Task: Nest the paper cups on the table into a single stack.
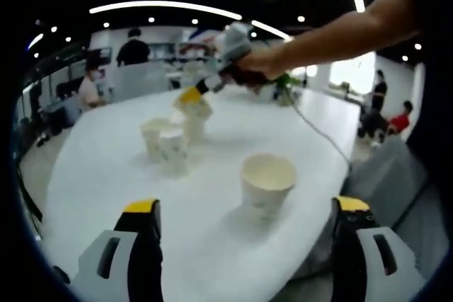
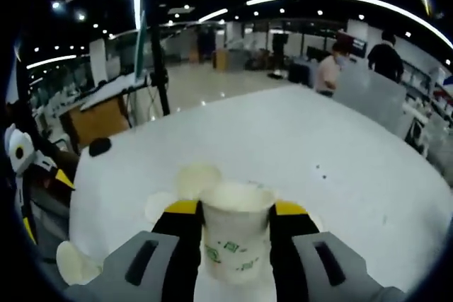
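Several white paper cups stand on the white table (image 1: 106,175). The nearest cup (image 1: 267,183) stands alone, a little ahead of my open left gripper (image 1: 246,206), whose jaws hold nothing. Two more cups (image 1: 164,143) stand close together farther back. Just behind them my right gripper (image 1: 191,97), held by a person's hand (image 1: 248,65), is shut on another cup (image 1: 196,119). In the right gripper view the held cup (image 2: 236,235) sits upright between the jaws of the right gripper (image 2: 236,207), above two cup mouths (image 2: 197,178) on the table (image 2: 318,146). A third cup (image 2: 74,263) lies lower left.
A cable (image 1: 318,129) trails across the table's right side, near a plant (image 1: 285,88). People sit past the far edge (image 1: 88,90). A chair (image 1: 396,175) stands by the right edge. Beyond the table are a tripod (image 2: 157,54) and a wooden desk (image 2: 106,114).
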Action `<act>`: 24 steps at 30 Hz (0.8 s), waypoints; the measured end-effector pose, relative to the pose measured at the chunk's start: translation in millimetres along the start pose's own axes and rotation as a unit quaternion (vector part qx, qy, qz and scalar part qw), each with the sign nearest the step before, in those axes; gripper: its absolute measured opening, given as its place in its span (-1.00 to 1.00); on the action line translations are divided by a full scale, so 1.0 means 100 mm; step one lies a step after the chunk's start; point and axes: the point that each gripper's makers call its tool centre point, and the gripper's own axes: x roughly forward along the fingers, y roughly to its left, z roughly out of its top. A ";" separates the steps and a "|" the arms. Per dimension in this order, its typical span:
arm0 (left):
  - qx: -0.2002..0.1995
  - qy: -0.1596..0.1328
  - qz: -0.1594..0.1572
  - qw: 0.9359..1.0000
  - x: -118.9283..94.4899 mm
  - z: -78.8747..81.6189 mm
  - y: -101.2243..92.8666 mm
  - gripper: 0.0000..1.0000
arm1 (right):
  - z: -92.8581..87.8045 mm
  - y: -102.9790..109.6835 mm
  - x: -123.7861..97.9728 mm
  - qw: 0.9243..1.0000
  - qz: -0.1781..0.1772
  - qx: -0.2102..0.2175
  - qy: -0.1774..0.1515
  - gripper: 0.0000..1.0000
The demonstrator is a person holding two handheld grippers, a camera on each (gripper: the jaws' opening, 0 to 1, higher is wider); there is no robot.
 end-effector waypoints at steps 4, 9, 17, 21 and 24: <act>0.003 0.004 0.001 1.000 0.00 -0.01 0.01 0.99 | 0.21 -0.07 -0.06 0.998 -0.023 0.009 -0.052 -0.31; -0.002 -0.003 0.007 1.000 -0.01 0.02 0.03 0.99 | 0.41 -0.04 -0.18 0.994 -0.038 0.010 -0.101 -0.32; -0.004 -0.008 0.006 1.000 -0.01 0.03 0.03 0.99 | 0.65 -0.06 -0.36 0.983 -0.073 0.027 -0.166 -0.32; 0.002 -0.005 0.007 1.000 -0.02 0.03 0.02 0.99 | 0.69 -0.11 -0.45 0.976 -0.098 0.042 -0.192 -0.31; 0.004 -0.002 0.003 1.000 -0.01 0.02 0.00 0.99 | 0.68 -0.10 -0.50 0.973 -0.102 0.050 -0.200 -0.31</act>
